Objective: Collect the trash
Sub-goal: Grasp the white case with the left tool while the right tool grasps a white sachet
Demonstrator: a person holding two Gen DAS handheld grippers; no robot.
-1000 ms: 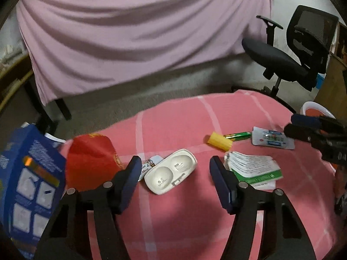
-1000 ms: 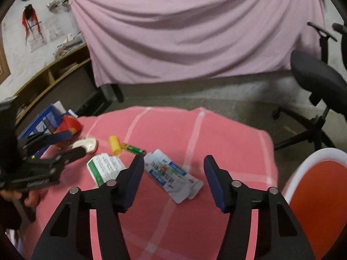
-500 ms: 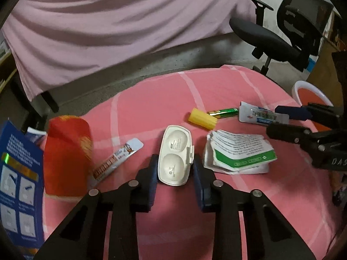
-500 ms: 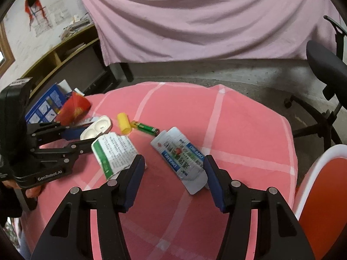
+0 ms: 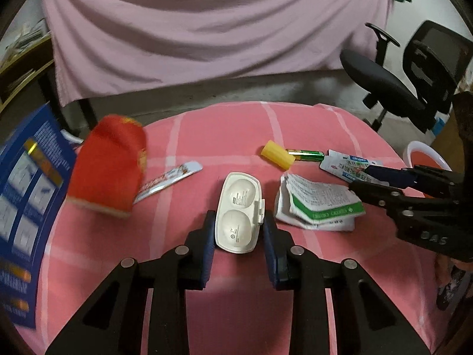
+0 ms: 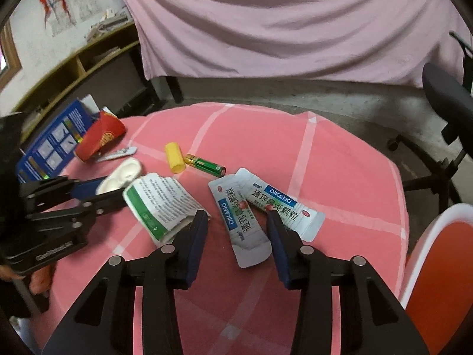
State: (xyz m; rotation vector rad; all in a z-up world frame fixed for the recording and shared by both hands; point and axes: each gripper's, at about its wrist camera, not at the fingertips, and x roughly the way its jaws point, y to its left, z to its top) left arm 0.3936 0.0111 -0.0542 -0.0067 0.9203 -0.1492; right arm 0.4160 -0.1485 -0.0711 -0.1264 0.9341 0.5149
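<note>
"DIKANG" on sachets [image 6: 251,222]

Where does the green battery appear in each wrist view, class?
Left wrist: green battery lies upper right of centre, beside the yellow cap.
Right wrist: green battery lies left of centre, just right of the cap.
Shared landmark: yellow cap.

A pink drape [image 5: 207,29] hangs behind grey floor [image 6: 340,100] — black office chair [image 5: 414,68] right, wooden shelving [image 6: 88,59] left.
</note>
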